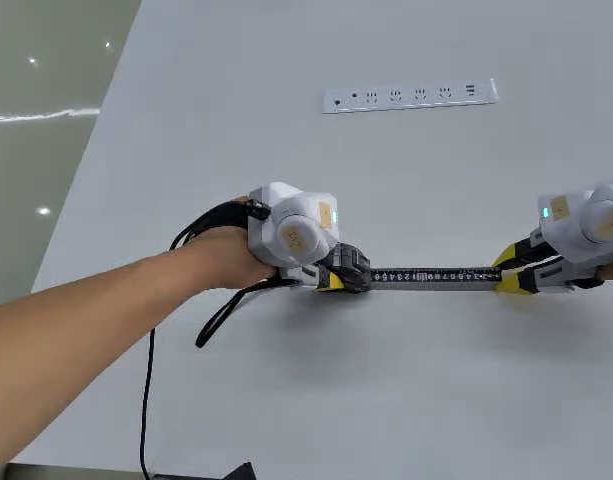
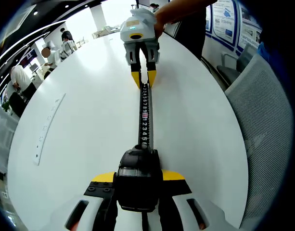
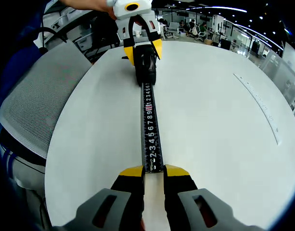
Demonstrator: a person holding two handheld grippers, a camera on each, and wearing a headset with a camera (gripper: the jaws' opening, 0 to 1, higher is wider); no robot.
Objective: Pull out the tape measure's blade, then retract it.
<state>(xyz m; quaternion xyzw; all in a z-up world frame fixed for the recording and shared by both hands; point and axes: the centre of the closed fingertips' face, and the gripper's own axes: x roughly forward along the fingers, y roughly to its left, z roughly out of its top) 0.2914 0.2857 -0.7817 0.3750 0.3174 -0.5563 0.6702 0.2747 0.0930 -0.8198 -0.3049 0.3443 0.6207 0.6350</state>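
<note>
**Blade drawn out between your two grippers**

Your left gripper [image 1: 331, 275] is closed around the black case [image 1: 348, 270] of the tape measure. In the left gripper view the case sits squarely between the yellow-tipped jaws, one jaw pressing each side. The case rests low on the white bench [image 1: 286, 120], at the near-middle of the head view.

The blade [image 1: 436, 276] runs out of the case in a straight, flat line just above the bench top, with its printed numbers facing up. It spans the gap between your hands and ends at your right gripper [image 1: 508, 270], at the right edge of the head view.

In the right gripper view the right gripper's jaws are drawn in to a narrow gap, about the width of the blade. The blade's end lies right between the yellow tips. They appear to be pinching it, though the end hook is hidden behind the tips, so the exact contact is hard to confirm.

The two grippers face each other along the blade, well apart. A white power strip [image 1: 411, 96] lies on the bench beyond the tape, clear of both grippers. A grey mesh chair [image 2: 267, 125] stands at the bench's near edge.
</note>
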